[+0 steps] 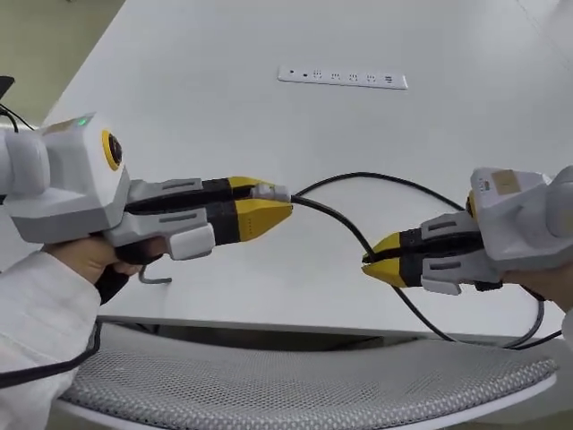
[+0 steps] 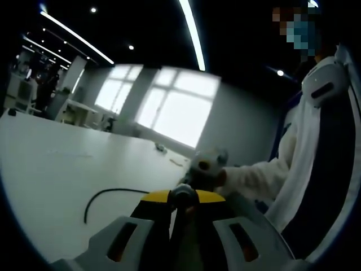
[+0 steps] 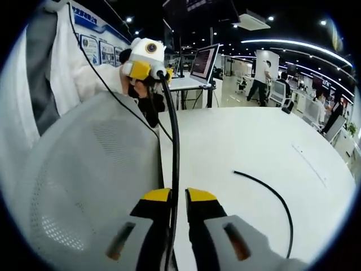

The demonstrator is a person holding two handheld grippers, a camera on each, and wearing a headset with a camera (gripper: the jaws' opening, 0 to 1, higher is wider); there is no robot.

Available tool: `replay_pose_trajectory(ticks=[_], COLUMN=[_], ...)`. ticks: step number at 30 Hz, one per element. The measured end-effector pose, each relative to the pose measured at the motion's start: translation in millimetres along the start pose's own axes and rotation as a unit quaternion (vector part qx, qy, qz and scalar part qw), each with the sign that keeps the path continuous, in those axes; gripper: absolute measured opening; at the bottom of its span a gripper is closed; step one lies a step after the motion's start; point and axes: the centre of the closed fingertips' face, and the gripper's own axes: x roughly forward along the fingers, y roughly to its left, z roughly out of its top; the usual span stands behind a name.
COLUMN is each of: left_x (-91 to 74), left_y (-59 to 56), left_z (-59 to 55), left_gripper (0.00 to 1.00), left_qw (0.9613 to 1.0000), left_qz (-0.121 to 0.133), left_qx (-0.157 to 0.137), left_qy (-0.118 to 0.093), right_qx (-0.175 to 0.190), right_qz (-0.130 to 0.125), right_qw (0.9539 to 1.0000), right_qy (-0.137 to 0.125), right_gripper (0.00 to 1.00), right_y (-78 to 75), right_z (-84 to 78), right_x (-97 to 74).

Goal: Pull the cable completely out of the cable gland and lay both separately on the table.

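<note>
Two grips: left gripper (image 1: 286, 199) jaws pinch the gland (image 1: 271, 191), right gripper (image 1: 367, 258) jaws pinch the cable (image 1: 333, 215). Best pull straight apart, keeping the gland steady.

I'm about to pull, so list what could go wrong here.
The cable gland sits only at the tips of the left hand-held gripper, so a hard pull may slip it out. The cable hangs off the table edge above the chair and could snag there.
</note>
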Motion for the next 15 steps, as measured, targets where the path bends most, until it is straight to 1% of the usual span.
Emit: replay_pose_trajectory(ticks=[1, 3, 5, 6, 8, 12, 15], left_x=[0.0, 0.0, 0.1, 0.1, -0.1, 0.2, 0.6], left_y=[0.0, 0.2, 0.4, 0.6, 1.2, 0.9, 0.6], left_z=[0.2, -0.3, -0.2, -0.1, -0.3, -0.2, -1.1], left_gripper=[0.16, 0.16, 0.16, 0.16, 0.16, 0.16, 0.16], left_qw=[1.0000, 1.0000, 1.0000, 1.0000, 1.0000, 1.0000, 0.9999], left_qz=[0.000, 0.002, 0.003, 0.003, 0.004, 0.004, 0.003], left_qx=[0.001, 0.003, 0.005, 0.005, 0.005, 0.007, 0.008], left_qy=[-0.001, 0.001, 0.001, 0.001, 0.002, 0.002, 0.004], right_qx=[0.001, 0.007, 0.006, 0.004, 0.001, -0.021, -0.038], right_qz=[-0.001, -0.003, 0.002, 0.003, 0.010, 0.021, 0.029], right_qw=[0.9998, 0.9990, 0.9970, 0.9953, 0.9928, 0.9892, 0.9880], right_qy=[-0.018, -0.043, -0.077, -0.097, -0.120, -0.144, -0.147], right_gripper=[0.14, 0.19, 0.20, 0.20, 0.21, 0.25, 0.25], right_y=[-1.9, -4.9, -6.1, -7.1, -6.2, -2.0, 2.1], right_z=[8.9, 22.5, 42.0, 53.8, 71.3, 100.6, 114.0], right_x=[-1.7, -5.1, -10.3, -13.0, -16.4, -19.1, -18.4])
